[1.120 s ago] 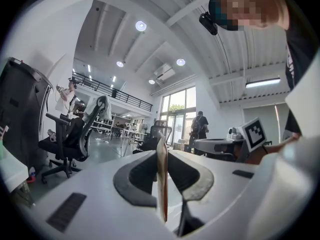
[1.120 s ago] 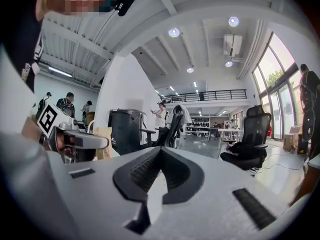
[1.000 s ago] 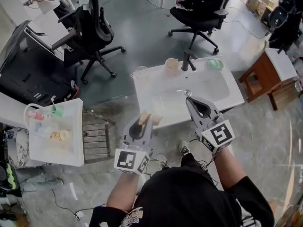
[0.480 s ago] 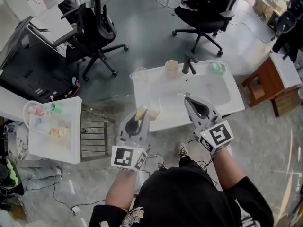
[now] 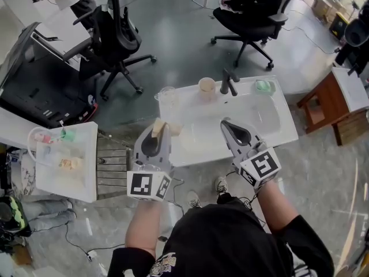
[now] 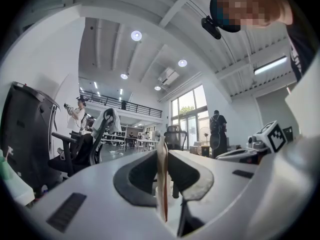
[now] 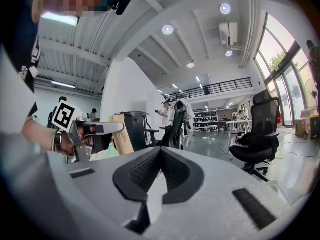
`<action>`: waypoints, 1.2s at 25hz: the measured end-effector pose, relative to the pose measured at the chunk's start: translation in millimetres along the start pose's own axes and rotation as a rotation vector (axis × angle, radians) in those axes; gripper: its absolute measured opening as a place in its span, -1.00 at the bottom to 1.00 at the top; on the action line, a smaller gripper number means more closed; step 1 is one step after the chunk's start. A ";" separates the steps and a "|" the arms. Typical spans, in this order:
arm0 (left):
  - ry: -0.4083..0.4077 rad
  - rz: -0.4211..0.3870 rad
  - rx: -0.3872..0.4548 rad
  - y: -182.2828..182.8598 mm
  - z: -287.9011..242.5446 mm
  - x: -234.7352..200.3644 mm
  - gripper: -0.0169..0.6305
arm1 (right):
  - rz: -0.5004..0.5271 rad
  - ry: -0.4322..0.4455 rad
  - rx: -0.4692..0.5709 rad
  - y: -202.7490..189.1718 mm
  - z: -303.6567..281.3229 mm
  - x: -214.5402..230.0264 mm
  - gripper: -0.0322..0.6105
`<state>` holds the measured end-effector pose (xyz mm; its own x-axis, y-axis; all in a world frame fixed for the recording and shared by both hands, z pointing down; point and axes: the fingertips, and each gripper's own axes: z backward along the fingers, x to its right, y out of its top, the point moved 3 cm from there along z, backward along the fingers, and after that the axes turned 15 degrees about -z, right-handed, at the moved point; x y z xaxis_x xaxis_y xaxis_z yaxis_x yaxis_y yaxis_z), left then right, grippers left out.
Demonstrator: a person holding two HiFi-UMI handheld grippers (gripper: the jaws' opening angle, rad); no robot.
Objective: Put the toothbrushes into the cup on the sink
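Both forearms reach forward from the body, side by side, and each hand holds its gripper about level and pointing away from the person, towards the white sink (image 5: 275, 122). The left gripper (image 5: 157, 136) hangs over the sink's near left corner with its marker cube nearest the person. Its jaws stand a narrow way apart and are clamped on a thin, flat tan piece (image 5: 157, 124). That piece stands on edge between the pads and sticks up past the tips. Whether it is a toothbrush or a pack for one cannot be made out. The right gripper (image 5: 225, 123) is held over the near side of the basin, well apart from the left one. Its jaws are pressed together with nothing between them. The cup (image 5: 206, 86) stands upright on the far rim of the sink, just left of the dark faucet (image 5: 228, 83). A clear glass (image 5: 168, 95) sits at the far left corner. Neither gripper touches the cup, which is well beyond both sets of tips.
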<state>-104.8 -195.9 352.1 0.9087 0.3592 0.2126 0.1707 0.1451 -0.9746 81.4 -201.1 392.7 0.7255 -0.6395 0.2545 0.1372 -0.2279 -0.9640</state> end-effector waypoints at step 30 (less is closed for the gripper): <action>0.264 -0.047 -0.077 -130.1 -141.8 -106.3 -0.76 | -0.055 0.041 -0.193 -38.5 -80.3 66.8 -0.88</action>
<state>-169.5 -383.6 446.3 0.9651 0.0996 0.2422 0.2346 0.0818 -0.9686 70.5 -294.0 453.1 0.6920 -0.6503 0.3135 0.0417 -0.3975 -0.9166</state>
